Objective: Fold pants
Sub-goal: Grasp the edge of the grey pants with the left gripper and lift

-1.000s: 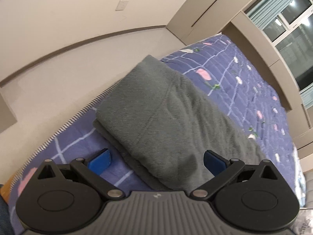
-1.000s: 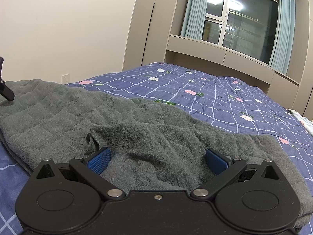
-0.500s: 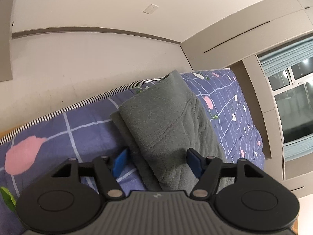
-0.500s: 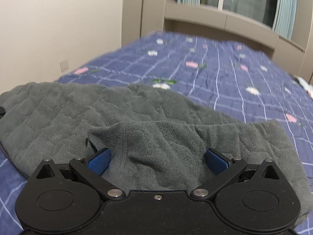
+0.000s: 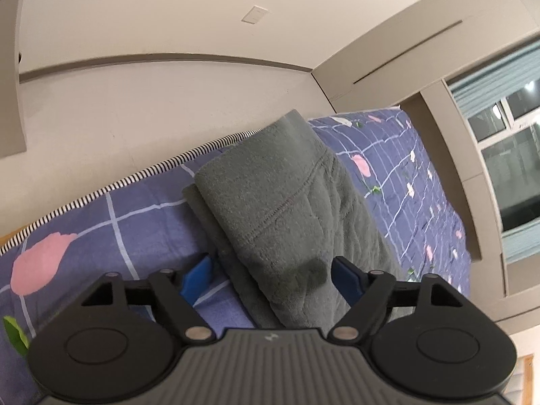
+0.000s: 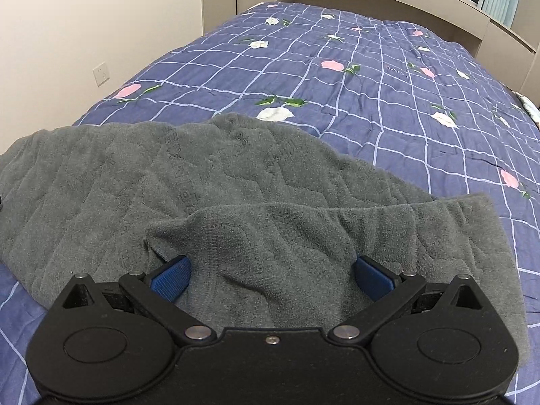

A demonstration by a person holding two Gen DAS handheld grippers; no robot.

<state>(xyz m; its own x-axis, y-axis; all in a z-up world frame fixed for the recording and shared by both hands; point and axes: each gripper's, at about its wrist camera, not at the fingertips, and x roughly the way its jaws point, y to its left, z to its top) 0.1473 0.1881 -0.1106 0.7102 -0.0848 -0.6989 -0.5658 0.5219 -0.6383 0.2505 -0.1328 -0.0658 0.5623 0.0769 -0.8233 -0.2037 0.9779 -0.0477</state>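
Grey fleece pants [image 5: 280, 202] lie folded in a long strip on the blue flowered bedspread [image 5: 111, 233], close to the bed's edge. My left gripper [image 5: 271, 278] straddles the near end of the strip. Its jaws are opening. The left pad stands off the cloth over the bedspread, while the right pad is at the cloth's side. In the right wrist view the pants [image 6: 168, 175] spread wide, with a raised fold lying between the pads. My right gripper [image 6: 271, 280] stands wide open around that fold.
Striped piping marks the bed edge [image 5: 135, 177], with bare floor and a wall beyond it. The bedspread [image 6: 337, 84] runs far ahead toward beige cabinets and a window [image 5: 506, 155]. A wall outlet [image 6: 101, 73] sits low on the left.
The left view has rolled and now shows more floor and wall; its jaws stand narrower than a second ago, slightly wider than half a second ago. The right view tipped downward, losing the window.
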